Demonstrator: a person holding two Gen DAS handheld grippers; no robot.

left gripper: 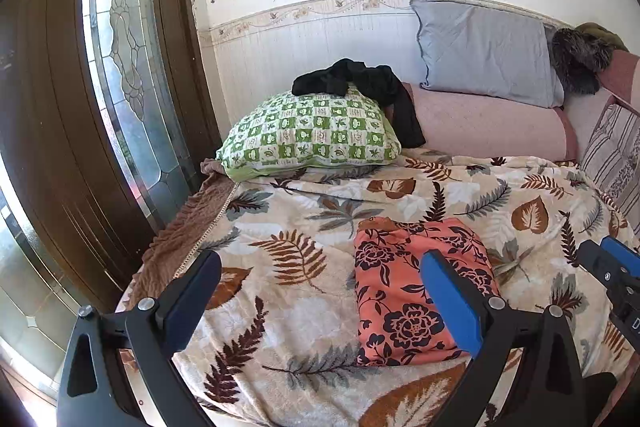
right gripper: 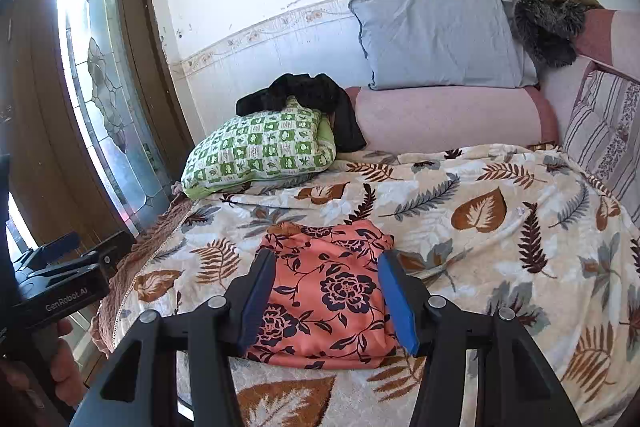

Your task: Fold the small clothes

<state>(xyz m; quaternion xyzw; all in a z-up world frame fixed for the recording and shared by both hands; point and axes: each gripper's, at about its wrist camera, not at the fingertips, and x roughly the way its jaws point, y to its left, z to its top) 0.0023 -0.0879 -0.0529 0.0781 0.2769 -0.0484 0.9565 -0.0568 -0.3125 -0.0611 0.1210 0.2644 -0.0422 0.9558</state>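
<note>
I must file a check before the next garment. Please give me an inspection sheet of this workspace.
Surface: leaf-print blanket over the bed, mildly rumpled.
Job's things: folded coral floral garment lying flat; black garment unfolded on the green checked pillow.
Clutter: blue pillow, pink bolster, dark furry item.
Grippers: left gripper open, empty; right gripper open, empty, above the garment.
Cables: nothing seen.
Surroundings: wooden glazed door, white wall.

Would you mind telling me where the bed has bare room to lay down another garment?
The leaf blanket lies bare right of the folded floral cloth, up to the striped cushion, and left of it toward the door. The back is crowded: black garment on the green pillow, pink bolster, grey pillow.
</note>
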